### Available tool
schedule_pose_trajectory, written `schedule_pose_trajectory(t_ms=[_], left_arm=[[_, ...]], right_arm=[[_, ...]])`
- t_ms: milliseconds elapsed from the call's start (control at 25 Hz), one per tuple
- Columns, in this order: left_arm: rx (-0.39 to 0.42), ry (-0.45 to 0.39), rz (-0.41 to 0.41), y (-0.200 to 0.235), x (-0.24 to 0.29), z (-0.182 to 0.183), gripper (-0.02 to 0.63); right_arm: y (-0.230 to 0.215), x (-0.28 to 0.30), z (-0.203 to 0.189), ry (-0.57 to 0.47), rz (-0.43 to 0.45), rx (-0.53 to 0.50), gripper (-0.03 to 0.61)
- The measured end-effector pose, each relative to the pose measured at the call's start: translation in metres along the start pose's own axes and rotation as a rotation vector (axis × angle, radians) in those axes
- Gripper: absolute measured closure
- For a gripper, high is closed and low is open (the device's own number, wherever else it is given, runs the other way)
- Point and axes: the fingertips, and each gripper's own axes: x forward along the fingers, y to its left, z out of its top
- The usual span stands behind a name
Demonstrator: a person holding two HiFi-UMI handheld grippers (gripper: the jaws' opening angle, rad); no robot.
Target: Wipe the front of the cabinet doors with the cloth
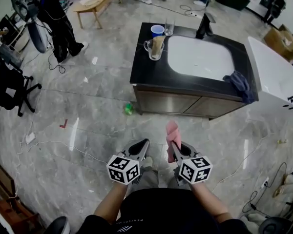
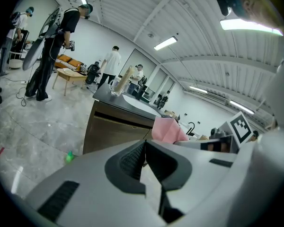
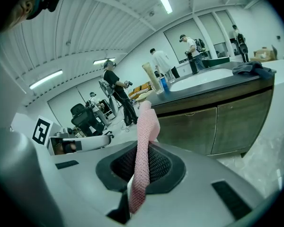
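Observation:
A pink cloth (image 1: 173, 133) stands up from my right gripper (image 1: 174, 149), which is shut on it; the right gripper view shows the cloth (image 3: 144, 150) pinched between the jaws. My left gripper (image 1: 144, 145) is shut with nothing in it, beside the right one. Both hang low over the floor, well short of the cabinet. The brown cabinet doors (image 1: 185, 104) sit under a black counter with a white sink (image 1: 200, 57). The doors (image 3: 217, 124) fill the right of the right gripper view, and the cabinet (image 2: 113, 129) shows in the left gripper view.
A blue cup (image 1: 157, 30), a glass mug (image 1: 155, 48) and a dark cloth (image 1: 240, 84) lie on the counter. A small green object (image 1: 129, 108) lies on the floor by the cabinet's left corner. Cables (image 1: 53, 143) run over the floor. People stand at the far left.

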Motion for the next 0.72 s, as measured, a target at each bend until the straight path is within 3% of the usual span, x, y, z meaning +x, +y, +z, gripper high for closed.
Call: schedule_pose_trajectory(t_ms=[400,720], left_arm=[[0.010,0.048,-0.060,0.023,0.022,-0.003,0.605],[0.006,0.029,0.087,0.066,0.035,-0.005,0.604]], right_arm=[[0.002,0.028,-0.022,0.064,-0.036,0.007,0.537],[-0.015,0.075,-0.023,0.112,0.052,-0.047,0.537]])
